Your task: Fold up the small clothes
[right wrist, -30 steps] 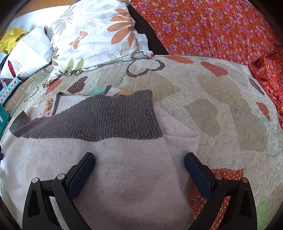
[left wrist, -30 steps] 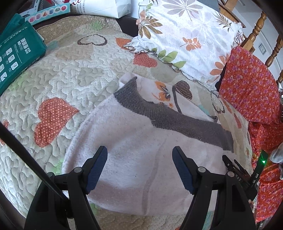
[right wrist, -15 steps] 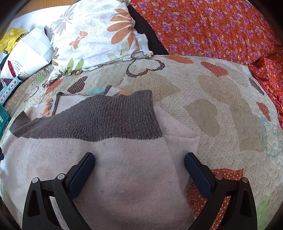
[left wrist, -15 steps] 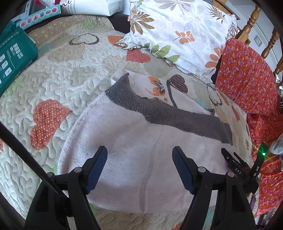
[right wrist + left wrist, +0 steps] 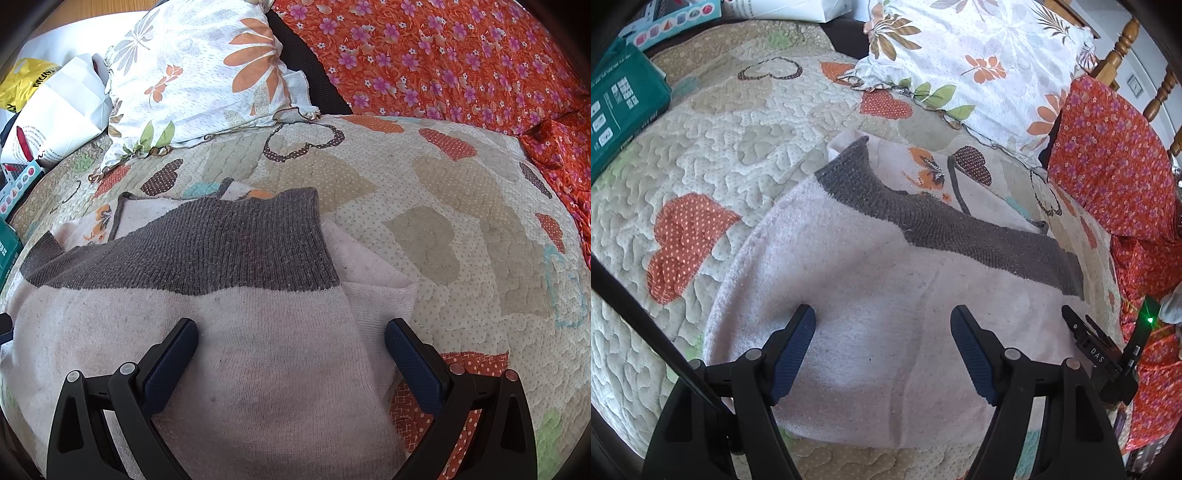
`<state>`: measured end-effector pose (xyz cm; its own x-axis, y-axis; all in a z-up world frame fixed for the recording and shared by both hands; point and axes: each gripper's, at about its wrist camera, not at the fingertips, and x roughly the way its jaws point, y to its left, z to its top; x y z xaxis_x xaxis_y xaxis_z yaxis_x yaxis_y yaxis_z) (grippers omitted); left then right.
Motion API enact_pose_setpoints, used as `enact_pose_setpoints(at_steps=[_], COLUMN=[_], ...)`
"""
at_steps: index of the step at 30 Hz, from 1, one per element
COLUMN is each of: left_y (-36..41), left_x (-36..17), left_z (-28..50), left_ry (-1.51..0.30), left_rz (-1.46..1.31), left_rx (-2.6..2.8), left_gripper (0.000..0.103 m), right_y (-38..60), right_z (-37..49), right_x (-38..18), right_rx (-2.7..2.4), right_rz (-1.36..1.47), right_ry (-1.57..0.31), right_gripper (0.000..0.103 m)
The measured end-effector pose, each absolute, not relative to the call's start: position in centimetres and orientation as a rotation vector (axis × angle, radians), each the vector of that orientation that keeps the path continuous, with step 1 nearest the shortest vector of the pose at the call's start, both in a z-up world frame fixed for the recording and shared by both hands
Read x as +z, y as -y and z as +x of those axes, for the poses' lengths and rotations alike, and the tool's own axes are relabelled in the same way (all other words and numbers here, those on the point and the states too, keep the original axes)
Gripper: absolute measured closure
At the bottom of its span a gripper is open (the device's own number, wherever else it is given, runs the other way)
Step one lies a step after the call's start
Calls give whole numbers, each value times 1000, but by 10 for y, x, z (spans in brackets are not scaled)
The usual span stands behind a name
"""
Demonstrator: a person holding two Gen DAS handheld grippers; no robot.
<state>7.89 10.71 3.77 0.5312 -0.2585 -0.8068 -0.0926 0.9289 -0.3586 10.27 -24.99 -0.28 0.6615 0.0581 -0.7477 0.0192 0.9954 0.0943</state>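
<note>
A small pale pink knit sweater (image 5: 871, 295) (image 5: 266, 362) with a grey ribbed band (image 5: 945, 225) (image 5: 207, 254) lies folded on the heart-patterned quilt (image 5: 713, 155) (image 5: 461, 229). A butterfly print (image 5: 929, 168) shows on the layer under the band. My left gripper (image 5: 882, 325) hovers open over the sweater's near left part, nothing between its blue pads. My right gripper (image 5: 291, 339) hovers open over the sweater's right edge, where a folded-in flap (image 5: 380, 295) sticks out. The other gripper's black body with a green light (image 5: 1108, 354) shows at the right of the left wrist view.
A floral pillow (image 5: 979, 62) (image 5: 207, 74) lies beyond the sweater. Orange flowered fabric (image 5: 1115, 158) (image 5: 443, 55) covers the right side. A green box (image 5: 617, 107) lies at the left. A white bag (image 5: 59, 114) and a wooden bed frame (image 5: 1123, 44) stand at the back.
The left wrist view has drawn slightly back and down, so the sweater sits a little higher and further left in frame. The right wrist view is unchanged. Both grippers stay open.
</note>
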Motion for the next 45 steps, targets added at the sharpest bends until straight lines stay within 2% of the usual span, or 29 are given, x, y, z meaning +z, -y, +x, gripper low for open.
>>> enact_pose_setpoints(at_steps=[45], left_y=[-112], left_x=[33], left_z=[86], left_ry=[-1034], left_rz=[-437], left_rx=[-90], left_gripper=[25], right_y=[250], right_z=[103], right_x=[-3], right_rx=[21], right_rz=[96], right_ry=[-849], right_gripper=[0])
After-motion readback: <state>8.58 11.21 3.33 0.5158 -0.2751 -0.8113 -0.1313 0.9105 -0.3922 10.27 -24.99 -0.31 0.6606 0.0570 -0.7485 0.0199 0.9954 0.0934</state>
